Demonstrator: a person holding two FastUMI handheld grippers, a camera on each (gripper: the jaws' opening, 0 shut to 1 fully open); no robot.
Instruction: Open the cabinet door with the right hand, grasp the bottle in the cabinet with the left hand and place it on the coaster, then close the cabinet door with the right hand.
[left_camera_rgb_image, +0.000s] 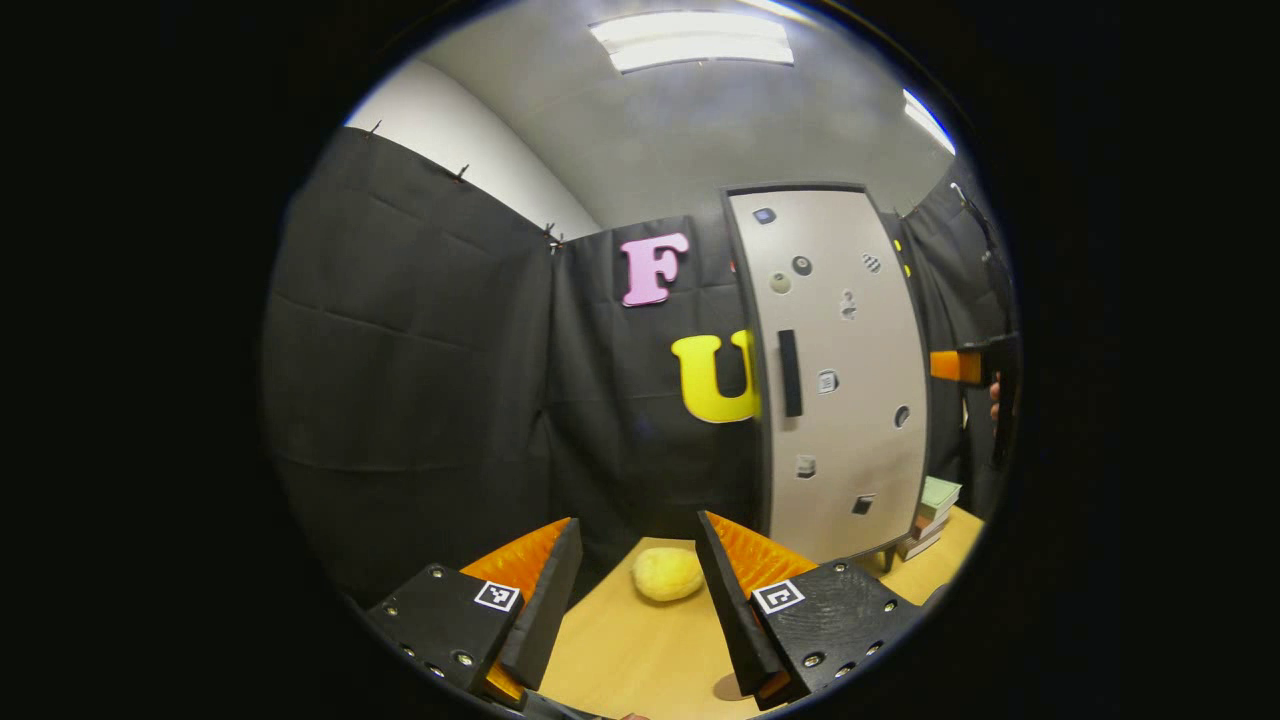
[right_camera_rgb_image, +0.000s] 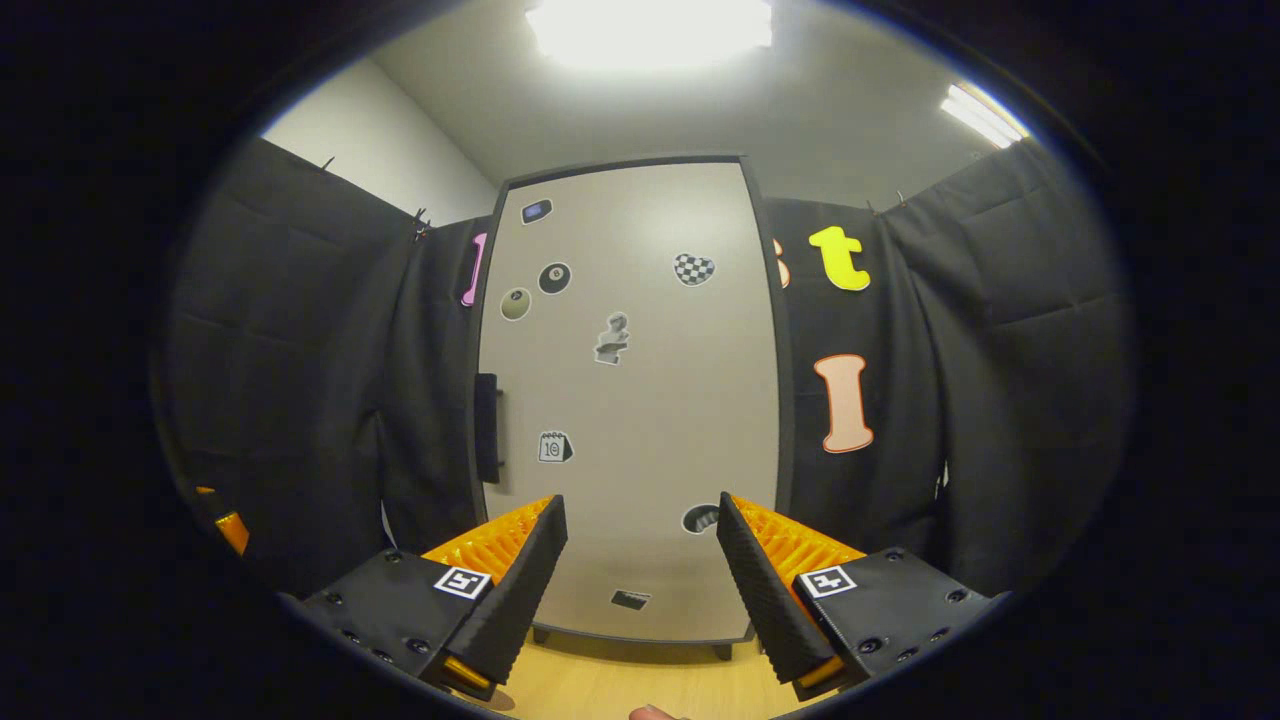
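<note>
Cabinet door (right_camera_rgb_image: 630, 400), a tall pale grey panel in a dark frame dotted with small stickers, stands closed at the back of the light wooden table (left_camera_rgb_image: 640, 650), its black vertical bar handle (right_camera_rgb_image: 487, 428) set along its left edge. In the right gripper view the door faces the camera squarely, rising on short feet from the table's far edge, with black cloth hanging on either side. The right gripper (right_camera_rgb_image: 640, 580) hangs in front of the lower part of the door, apart from it, its jaws spread wide with nothing between them; the handle lies up and to the left of the left finger.

In the left gripper view the same closed door (left_camera_rgb_image: 840, 370) appears at an angle on the right, its handle (left_camera_rgb_image: 790, 373) near its left side. The left gripper (left_camera_rgb_image: 635, 600) hovers low over the table, jaws wide and holding nothing. A round, fuzzy yellow ball-like object (left_camera_rgb_image: 667, 573) rests on the table between the two fingers' line of sight, near the table's back edge and just left of the cabinet's foot. A small stack of books (left_camera_rgb_image: 930, 520) sits on the table at the cabinet's right side. At the far right edge of this view, part of the other gripper (left_camera_rgb_image: 975, 368) shows level with the handle, held by a hand whose fingertips are barely visible; its jaws cannot be made out from here.
</note>
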